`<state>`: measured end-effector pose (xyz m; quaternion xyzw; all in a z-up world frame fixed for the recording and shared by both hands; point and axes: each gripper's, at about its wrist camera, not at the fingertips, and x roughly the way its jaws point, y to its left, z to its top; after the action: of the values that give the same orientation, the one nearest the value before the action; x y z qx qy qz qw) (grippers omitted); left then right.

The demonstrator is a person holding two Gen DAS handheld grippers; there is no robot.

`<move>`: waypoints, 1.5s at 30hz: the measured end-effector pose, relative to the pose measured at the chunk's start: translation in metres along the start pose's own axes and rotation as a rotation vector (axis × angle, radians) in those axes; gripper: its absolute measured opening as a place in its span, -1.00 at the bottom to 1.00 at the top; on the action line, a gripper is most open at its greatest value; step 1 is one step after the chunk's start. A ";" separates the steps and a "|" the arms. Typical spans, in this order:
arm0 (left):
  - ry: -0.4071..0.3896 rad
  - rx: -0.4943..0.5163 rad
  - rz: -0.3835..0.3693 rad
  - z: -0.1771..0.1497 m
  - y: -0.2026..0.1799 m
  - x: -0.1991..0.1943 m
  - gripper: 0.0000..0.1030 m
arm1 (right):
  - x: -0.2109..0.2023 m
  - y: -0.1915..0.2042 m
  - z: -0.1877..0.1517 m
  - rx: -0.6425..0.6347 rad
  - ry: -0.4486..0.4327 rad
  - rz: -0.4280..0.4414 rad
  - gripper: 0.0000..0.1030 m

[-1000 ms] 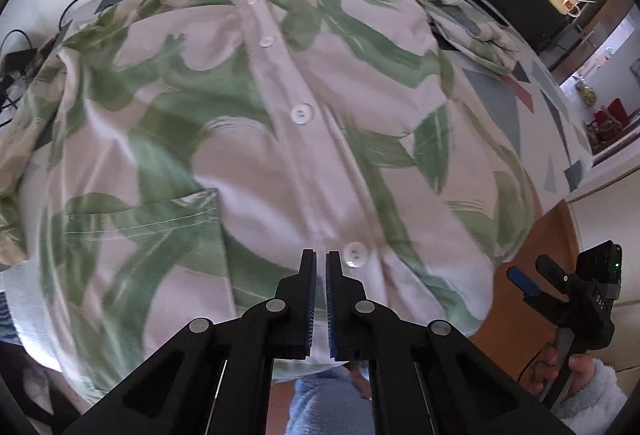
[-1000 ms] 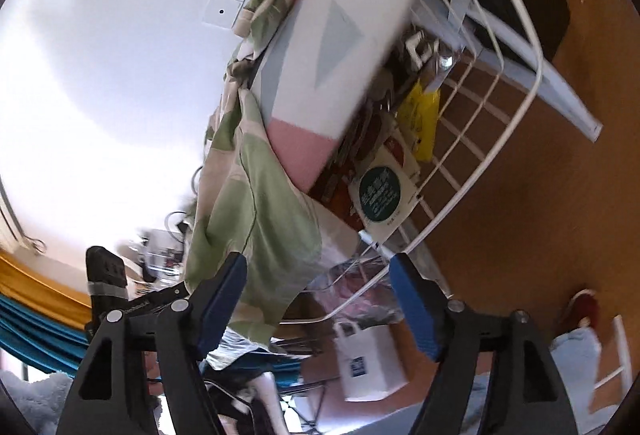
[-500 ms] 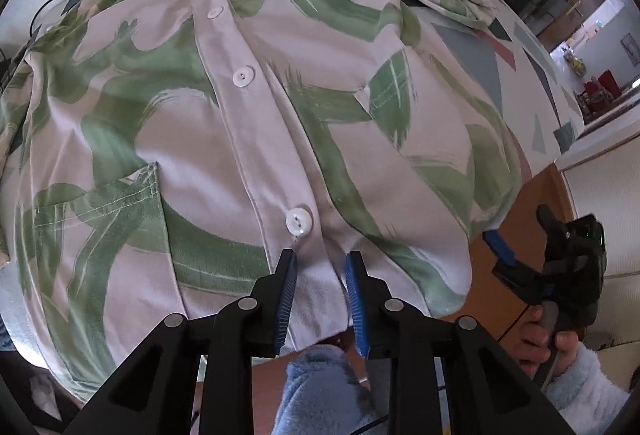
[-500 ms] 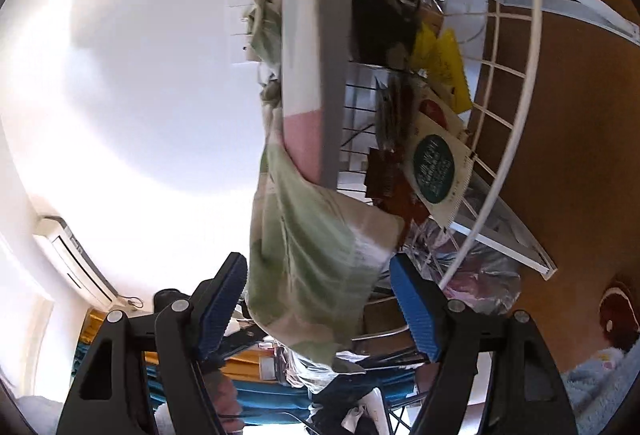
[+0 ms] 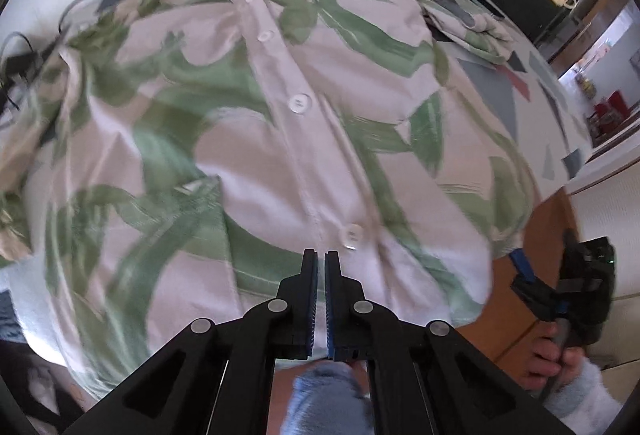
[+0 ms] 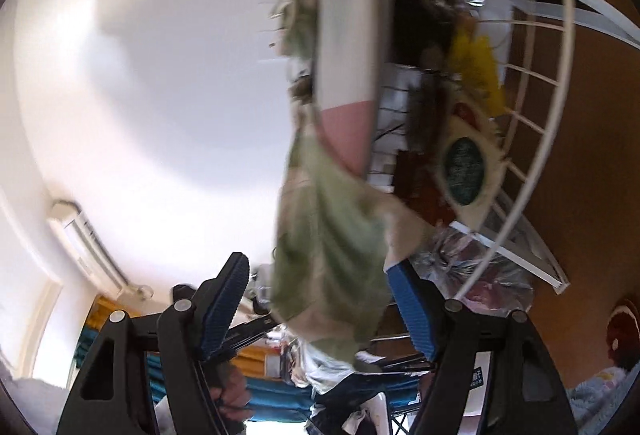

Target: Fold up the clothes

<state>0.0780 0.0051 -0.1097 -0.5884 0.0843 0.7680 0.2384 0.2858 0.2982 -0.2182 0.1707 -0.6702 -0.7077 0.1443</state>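
Hidden, blurred and cut off

The shirt (image 5: 248, 139) is smeared by motion on its left half and covers most of the worktop (image 5: 532, 91). From the right wrist, the bags (image 6: 464, 163) under the worktop blur past reading.

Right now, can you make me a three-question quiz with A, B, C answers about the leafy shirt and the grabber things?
1. Where does the shirt lie?
A. spread on the table
B. on the floor
C. in a basket

2. What colour are the leaf shapes on the shirt?
A. red
B. green
C. blue

3. How are the right gripper's jaws?
A. shut tight
B. wide apart
C. out of view

Answers:
1. A, it is spread buttons-up over the tabletop, its hem at the near edge.
2. B, green brushed leaves cover the pale cloth.
3. B, the blue pads stand far apart with the hanging shirt corner between them, while the left gripper has just closed at the hem.
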 end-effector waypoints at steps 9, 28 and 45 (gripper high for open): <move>0.047 0.031 -0.026 -0.006 -0.021 0.018 -0.71 | 0.030 -0.010 0.002 -0.039 -0.018 -0.104 0.21; 0.032 -0.011 -0.074 -0.005 -0.035 0.017 -0.68 | 0.021 0.060 0.015 -0.298 -0.088 -0.176 -0.96; -0.007 -0.071 0.034 -0.002 -0.015 0.016 -0.97 | -0.005 0.073 0.018 -0.331 -0.044 -0.241 -0.97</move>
<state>0.0833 0.0217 -0.1227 -0.5922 0.0660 0.7766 0.2045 0.2812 0.3119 -0.1445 0.2081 -0.5224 -0.8240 0.0697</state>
